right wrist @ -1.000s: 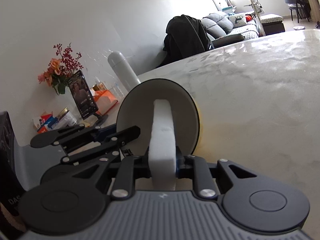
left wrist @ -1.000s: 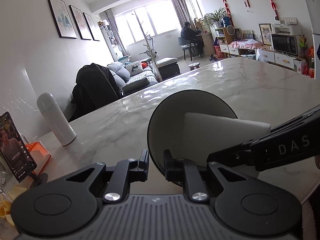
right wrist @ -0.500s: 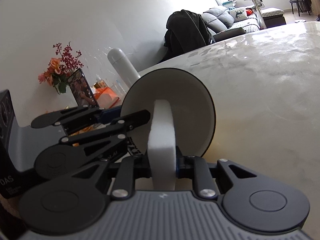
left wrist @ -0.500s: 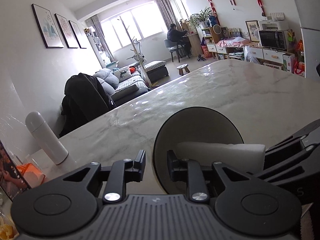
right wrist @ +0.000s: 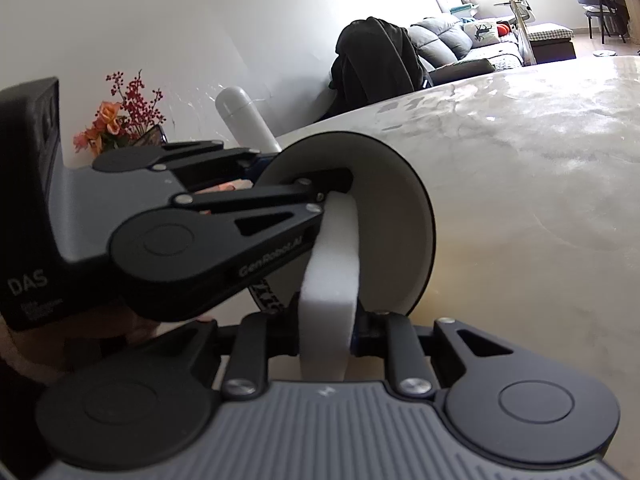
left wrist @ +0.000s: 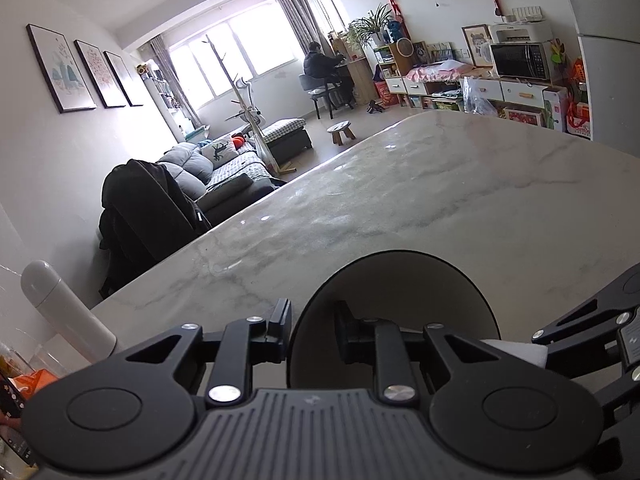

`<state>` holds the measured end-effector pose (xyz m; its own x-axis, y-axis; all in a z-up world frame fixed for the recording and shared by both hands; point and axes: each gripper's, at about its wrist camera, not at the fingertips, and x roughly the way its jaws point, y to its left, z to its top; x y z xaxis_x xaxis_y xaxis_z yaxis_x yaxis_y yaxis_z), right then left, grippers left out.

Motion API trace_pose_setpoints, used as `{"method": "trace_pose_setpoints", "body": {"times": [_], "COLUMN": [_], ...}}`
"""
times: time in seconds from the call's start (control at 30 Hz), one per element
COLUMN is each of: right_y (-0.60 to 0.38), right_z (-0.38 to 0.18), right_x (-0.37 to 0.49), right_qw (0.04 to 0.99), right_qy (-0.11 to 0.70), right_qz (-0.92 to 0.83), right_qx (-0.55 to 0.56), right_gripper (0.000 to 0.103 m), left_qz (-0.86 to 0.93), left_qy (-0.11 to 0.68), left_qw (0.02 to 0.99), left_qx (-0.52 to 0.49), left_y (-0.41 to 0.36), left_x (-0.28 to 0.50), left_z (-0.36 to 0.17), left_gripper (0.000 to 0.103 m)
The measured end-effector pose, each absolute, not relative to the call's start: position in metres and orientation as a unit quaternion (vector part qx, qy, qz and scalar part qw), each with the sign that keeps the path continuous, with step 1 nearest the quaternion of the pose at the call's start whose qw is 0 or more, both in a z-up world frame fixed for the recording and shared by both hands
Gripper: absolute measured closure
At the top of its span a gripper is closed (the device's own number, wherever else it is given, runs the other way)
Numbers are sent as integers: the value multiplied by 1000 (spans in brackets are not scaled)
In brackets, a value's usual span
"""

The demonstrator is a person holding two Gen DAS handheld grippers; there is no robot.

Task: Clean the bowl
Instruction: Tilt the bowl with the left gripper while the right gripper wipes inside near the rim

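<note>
The bowl (left wrist: 394, 312) stands tipped up on its edge at the lower centre of the left wrist view, its dark rim caught between the narrow-set fingers of the left gripper (left wrist: 312, 330): one finger inside the pale hollow, one outside. I cannot tell whether the pads press on the wall. It looks like glazed ware, so I judge it stiff, smooth and likely slippery, and it could chip against the marble table (left wrist: 460, 200). The thin rim is the natural place to take hold of it, a pad on either face, as here.

The right gripper (right wrist: 326, 340) is clamped tight on a white sponge (right wrist: 332, 268), which looks soft and light and bends against the inside of the bowl (right wrist: 392, 232).

The right wrist view shows the sponge touching the bowl's inner surface and the left gripper (right wrist: 340, 178) reaching over the rim; the left wrist view gives only a white sliver of sponge (left wrist: 516, 350) at the lower right, but shows clearly how the left fingers straddle the rim
</note>
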<state>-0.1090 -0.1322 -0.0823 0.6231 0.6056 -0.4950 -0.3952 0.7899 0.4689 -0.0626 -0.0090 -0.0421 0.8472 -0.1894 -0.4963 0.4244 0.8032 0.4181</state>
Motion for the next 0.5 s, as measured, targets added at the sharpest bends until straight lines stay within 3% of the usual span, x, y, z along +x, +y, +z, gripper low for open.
{"method": "trace_pose_setpoints", "body": {"times": [0.5], "right_y": [-163], "right_z": [-75], "right_x": [-97], "right_qw": [917], "right_qy": [307], "right_qz": [203], "right_qx": [153], "right_gripper": [83], "left_qz": [-147], "left_qy": [173], "left_qw": [953], "left_qx": [203], "left_y": [-32], "left_x": [-62], "left_z": [-47], "left_gripper": [82]}}
